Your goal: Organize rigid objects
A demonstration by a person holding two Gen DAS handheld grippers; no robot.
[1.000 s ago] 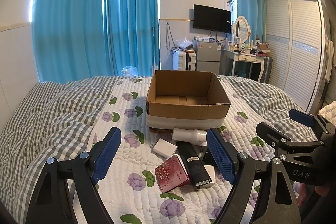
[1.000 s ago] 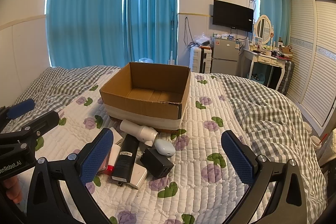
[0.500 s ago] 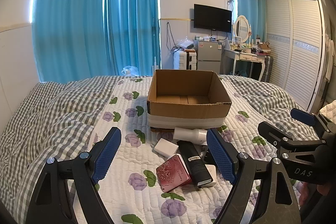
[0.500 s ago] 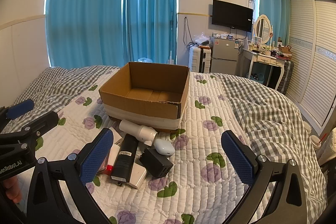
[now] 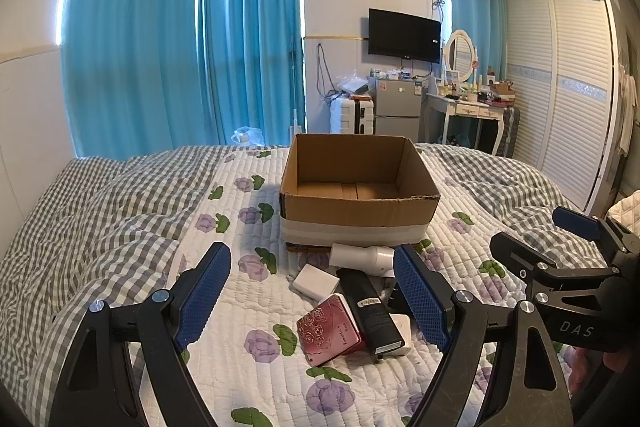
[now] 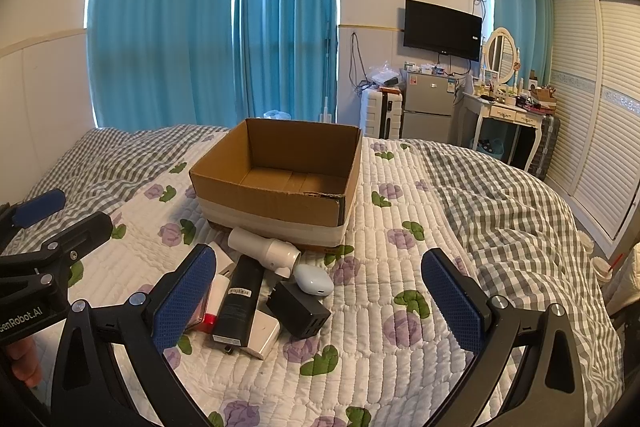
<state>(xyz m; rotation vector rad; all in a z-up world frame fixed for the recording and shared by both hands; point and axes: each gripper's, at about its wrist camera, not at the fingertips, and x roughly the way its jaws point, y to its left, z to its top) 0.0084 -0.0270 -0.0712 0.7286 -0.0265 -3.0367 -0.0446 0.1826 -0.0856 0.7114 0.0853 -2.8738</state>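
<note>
Barely anything has shifted; both tongs, left point(image 5: 308, 301) and right point(image 6: 320, 301), gape empty, so approach the black bottle point(image 6: 237, 301) squarely before lifting into the box point(image 6: 280, 175).

Blue curtains point(image 5: 180, 43), a wall TV point(image 5: 404, 35), a white wardrobe point(image 5: 568, 83) — beyond the quilted bed point(image 6: 400, 307).

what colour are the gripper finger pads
Blue, with a fine textured grid; the left gripper's pads show it best in the left wrist view.

Black frames, blue textured pads point(image 5: 420, 301)
</note>
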